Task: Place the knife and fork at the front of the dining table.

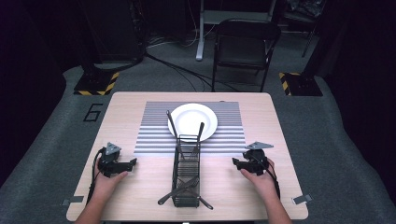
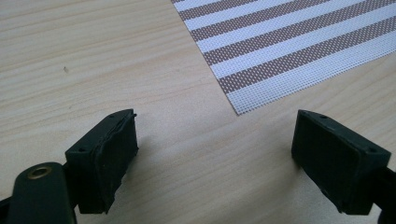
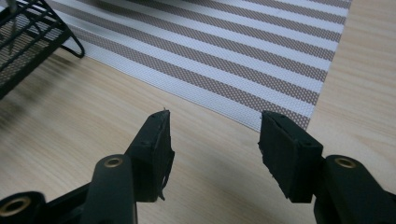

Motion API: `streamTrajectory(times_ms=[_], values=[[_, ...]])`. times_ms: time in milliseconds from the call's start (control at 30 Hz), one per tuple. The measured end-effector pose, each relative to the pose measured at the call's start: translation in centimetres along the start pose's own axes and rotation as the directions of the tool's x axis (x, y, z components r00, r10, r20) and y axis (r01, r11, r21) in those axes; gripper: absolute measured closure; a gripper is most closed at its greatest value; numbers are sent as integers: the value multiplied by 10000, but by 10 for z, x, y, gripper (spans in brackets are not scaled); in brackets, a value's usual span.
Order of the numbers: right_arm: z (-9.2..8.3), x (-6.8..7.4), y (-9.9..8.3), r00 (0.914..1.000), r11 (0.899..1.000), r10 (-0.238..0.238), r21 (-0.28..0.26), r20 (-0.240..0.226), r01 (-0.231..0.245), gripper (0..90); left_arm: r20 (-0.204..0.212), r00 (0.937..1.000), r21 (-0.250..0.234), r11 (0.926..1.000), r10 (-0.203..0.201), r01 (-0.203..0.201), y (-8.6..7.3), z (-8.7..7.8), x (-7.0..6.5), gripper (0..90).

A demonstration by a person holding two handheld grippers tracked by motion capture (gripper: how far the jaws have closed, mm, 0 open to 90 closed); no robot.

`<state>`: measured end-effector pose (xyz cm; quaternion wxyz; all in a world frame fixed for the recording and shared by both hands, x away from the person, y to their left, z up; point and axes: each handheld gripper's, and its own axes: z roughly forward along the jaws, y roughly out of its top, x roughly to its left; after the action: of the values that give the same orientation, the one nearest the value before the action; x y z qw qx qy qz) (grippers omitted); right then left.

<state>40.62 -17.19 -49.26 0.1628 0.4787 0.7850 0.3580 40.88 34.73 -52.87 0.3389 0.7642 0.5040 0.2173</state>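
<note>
A black wire cutlery basket point(image 1: 187, 170) stands in the middle of the wooden table point(image 1: 140, 186), with several dark utensils point(image 1: 180, 189) sticking out of it at both ends. Behind it a white plate point(image 1: 194, 120) lies on a striped placemat point(image 1: 154, 137). My left gripper point(image 1: 133, 163) rests on the table left of the basket, open and holding nothing point(image 2: 215, 144). My right gripper point(image 1: 235, 161) rests right of the basket, also open and holding nothing point(image 3: 214, 140). The basket's corner point(image 3: 28, 42) appears at the upper left of the right gripper view.
The placemat's near corner point(image 2: 240, 109) lies just beyond the left jaws, and its other near corner point(image 3: 306, 119) lies just beyond the right jaws. A black folding chair point(image 1: 245, 44) stands past the table's far edge. Cables run across the grey floor point(image 1: 182, 70).
</note>
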Motion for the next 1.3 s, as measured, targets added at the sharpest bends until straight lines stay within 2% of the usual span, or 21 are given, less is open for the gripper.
streamTrajectory(times_ms=[200, 333, 700, 800, 967, 1000, 1300], values=[[-3, 9, 9, 9989, 9996, -285, -65, -379, 283, 537, -4, 10000, -1, 10000, -5, 5, 0, 0, 0, 142], [-3, 16, 15, 9974, 9988, -475, 69, -547, 479, 547, -15, 10000, -25, 10000, -14, 14, 0, 0, 0, 142], [-11, 29, 32, 9903, 9971, -722, -310, -1184, 690, 578, -53, 10000, -102, 9999, -11, 11, -1, 0, -1, 143], [-14, 34, 39, 9864, 9951, -966, -335, -1330, 929, 584, -52, 10000, -101, 9999, -8, 8, -1, 0, -1, 142], [-18, 41, 49, 9841, 9959, -876, -368, -1547, 829, 607, -18, 10000, -95, 10000, -8, 8, -1, 0, -1, 143], [-17, 44, 54, 9816, 9962, -848, -366, -1709, 797, 613, -15, 10000, -91, 10000, 1, -1, -1, 0, -1, 142], [-20, 58, 74, 9734, 9904, -1362, -466, -1844, 1298, 626, -18, 10000, -100, 9999, -33, 33, -1, 0, -3, 142]])
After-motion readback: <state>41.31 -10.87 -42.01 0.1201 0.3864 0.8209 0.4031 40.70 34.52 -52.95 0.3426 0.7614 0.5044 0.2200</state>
